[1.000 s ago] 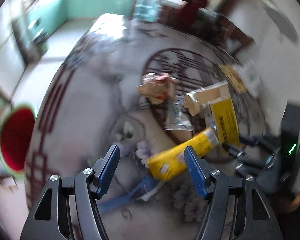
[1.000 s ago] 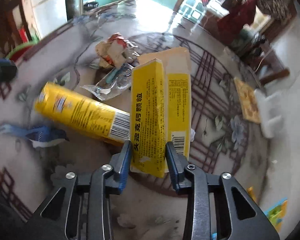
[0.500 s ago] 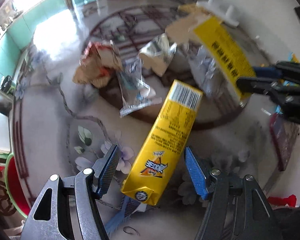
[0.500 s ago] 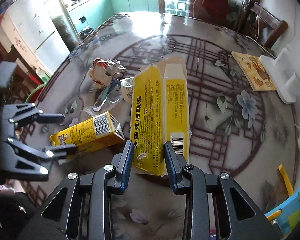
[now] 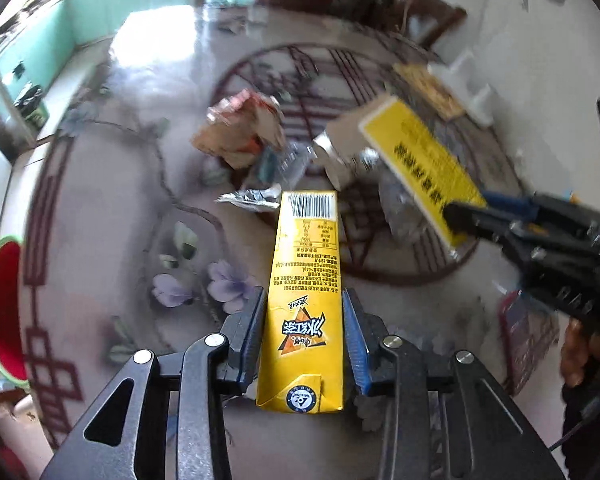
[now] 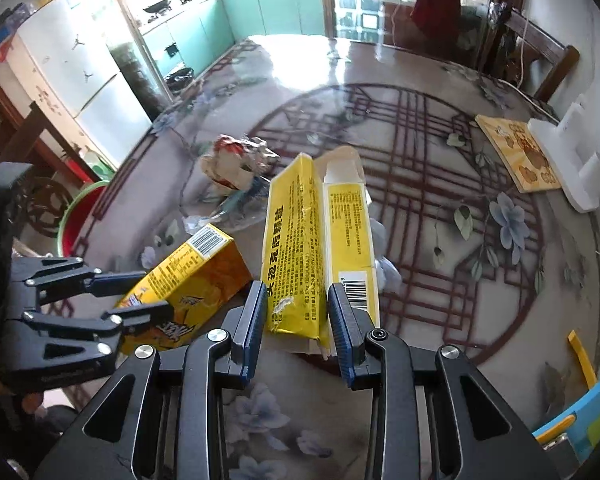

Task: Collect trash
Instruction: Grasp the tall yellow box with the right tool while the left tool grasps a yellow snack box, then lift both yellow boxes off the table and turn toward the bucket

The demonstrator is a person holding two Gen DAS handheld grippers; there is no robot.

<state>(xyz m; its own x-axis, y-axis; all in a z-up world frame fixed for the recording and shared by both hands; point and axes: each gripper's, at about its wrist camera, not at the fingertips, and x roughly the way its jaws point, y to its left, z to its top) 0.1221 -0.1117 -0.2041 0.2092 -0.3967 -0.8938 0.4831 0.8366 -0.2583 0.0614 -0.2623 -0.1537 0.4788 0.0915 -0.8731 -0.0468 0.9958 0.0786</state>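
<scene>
Left gripper [image 5: 303, 334] jaws just closed onto yellow carton [image 5: 305, 280], right gripper [image 6: 296, 322] clamping yellow box [image 6: 296, 248]

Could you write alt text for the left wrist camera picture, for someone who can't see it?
The left gripper has just closed its jaws on a yellow drink carton above a flower-patterned table. Beyond lie crumpled wrappers; at right, the right gripper holds a yellow box.

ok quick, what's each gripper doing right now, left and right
Left gripper: its jaws have just been closing, now shut on the yellow drink carton.
Right gripper: shut on the flattened yellow box.
</scene>
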